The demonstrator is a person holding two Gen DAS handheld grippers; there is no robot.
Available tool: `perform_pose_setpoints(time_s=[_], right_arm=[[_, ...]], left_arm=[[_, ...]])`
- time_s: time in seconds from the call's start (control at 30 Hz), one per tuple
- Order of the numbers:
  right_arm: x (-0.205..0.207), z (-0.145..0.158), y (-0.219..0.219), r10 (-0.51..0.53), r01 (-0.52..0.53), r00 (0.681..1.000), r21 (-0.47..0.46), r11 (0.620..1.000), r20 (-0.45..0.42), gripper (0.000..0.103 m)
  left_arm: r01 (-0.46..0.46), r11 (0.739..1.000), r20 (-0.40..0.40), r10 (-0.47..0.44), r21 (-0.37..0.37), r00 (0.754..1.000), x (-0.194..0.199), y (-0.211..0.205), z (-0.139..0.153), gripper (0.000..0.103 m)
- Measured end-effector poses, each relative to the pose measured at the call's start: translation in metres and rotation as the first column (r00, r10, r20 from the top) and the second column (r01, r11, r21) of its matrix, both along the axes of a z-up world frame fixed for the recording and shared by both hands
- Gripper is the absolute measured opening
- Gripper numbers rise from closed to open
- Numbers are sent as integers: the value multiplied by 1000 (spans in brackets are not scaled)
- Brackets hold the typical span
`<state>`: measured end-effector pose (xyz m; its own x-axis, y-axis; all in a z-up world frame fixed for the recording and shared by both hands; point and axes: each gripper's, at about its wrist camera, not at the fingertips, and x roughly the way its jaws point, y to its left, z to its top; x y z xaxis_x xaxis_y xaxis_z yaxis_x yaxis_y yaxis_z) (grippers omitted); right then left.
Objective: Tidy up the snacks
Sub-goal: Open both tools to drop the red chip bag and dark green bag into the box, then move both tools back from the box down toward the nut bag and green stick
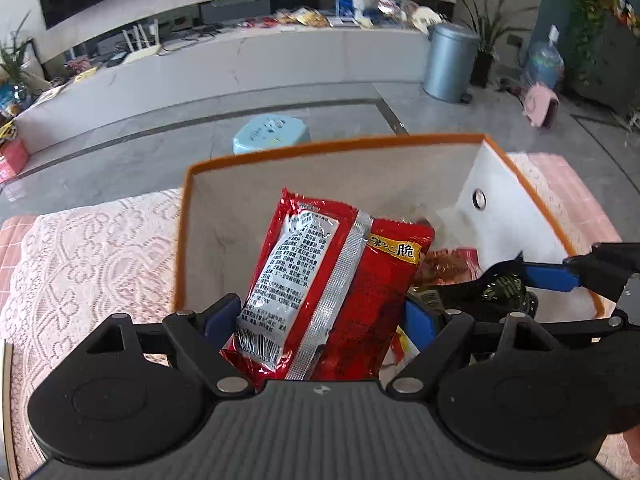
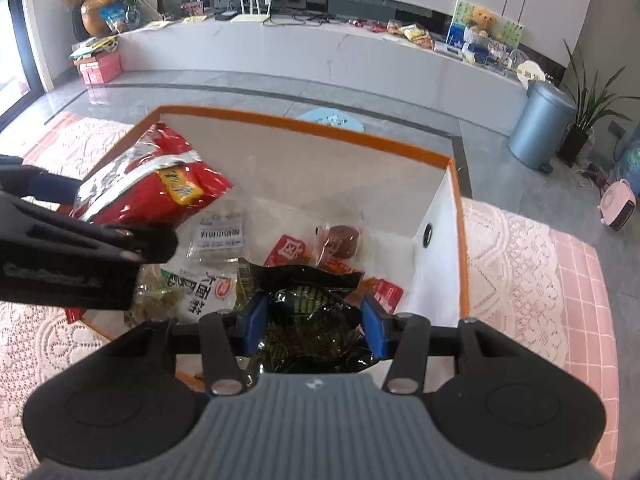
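Observation:
My left gripper (image 1: 320,320) is shut on a red snack packet (image 1: 332,276) with a silver seam and holds it over the orange-rimmed white box (image 1: 320,144). The same packet (image 2: 148,176) shows at the left of the right wrist view, above the box (image 2: 440,208). My right gripper (image 2: 316,324) is shut on a dark green-black snack packet (image 2: 308,320), held over the box's near edge; it also shows in the left wrist view (image 1: 504,292). Several snack packets (image 2: 280,248) lie on the box floor.
The box stands on a table with a pink lace cloth (image 1: 92,248). Behind it are a light blue stool (image 1: 272,132), a grey floor, a blue bin (image 2: 540,124), a pink heater (image 2: 618,204) and a long white counter (image 2: 320,56) with more snacks.

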<state>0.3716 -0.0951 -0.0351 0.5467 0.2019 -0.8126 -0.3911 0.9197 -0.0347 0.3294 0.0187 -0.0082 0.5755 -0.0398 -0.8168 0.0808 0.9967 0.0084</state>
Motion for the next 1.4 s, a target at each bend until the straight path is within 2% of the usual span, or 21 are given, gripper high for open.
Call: perform_pose_setpoints(time_s=[0.2, 0.4, 0.6, 0.83, 0.9, 1.03, 1.13, 1.4], right_arm=[[-4, -9, 4, 18, -18, 1000, -34, 999, -15, 49], [-3, -12, 3, 19, -20, 999, -42, 999, -35, 50], [-3, -10, 1, 8, -10, 1000, -55, 998, -23, 54], [-10, -1, 0, 25, -25, 1000, -62, 998, 4, 70], [-12, 2, -1, 24, -23, 1000, -67, 997, 14, 72], [-15, 11, -7, 4, -3, 1000, -50, 999, 22, 83], [-18, 18, -12, -15, 16, 999, -42, 999, 37, 86], [-32, 33, -27, -58, 59, 997, -14, 998, 50, 87]], left_arm=[[-10, 1000, -44, 10, 14, 999, 6, -3, -14, 98], [-31, 999, -74, 29, -31, 997, 9, 4, -19, 100], [-17, 999, -53, 15, -29, 999, 5, 2, -15, 101], [-10, 999, -21, 9, -31, 1000, 0, -2, -8, 102], [-1, 999, -17, 1, -41, 1000, -1, -1, -6, 102], [-6, 997, 9, 7, -72, 1000, -4, 2, 1, 102], [1, 993, 13, 1, -114, 1000, -7, 5, 7, 102], [0, 987, 67, 11, -162, 998, -18, 9, 23, 103]])
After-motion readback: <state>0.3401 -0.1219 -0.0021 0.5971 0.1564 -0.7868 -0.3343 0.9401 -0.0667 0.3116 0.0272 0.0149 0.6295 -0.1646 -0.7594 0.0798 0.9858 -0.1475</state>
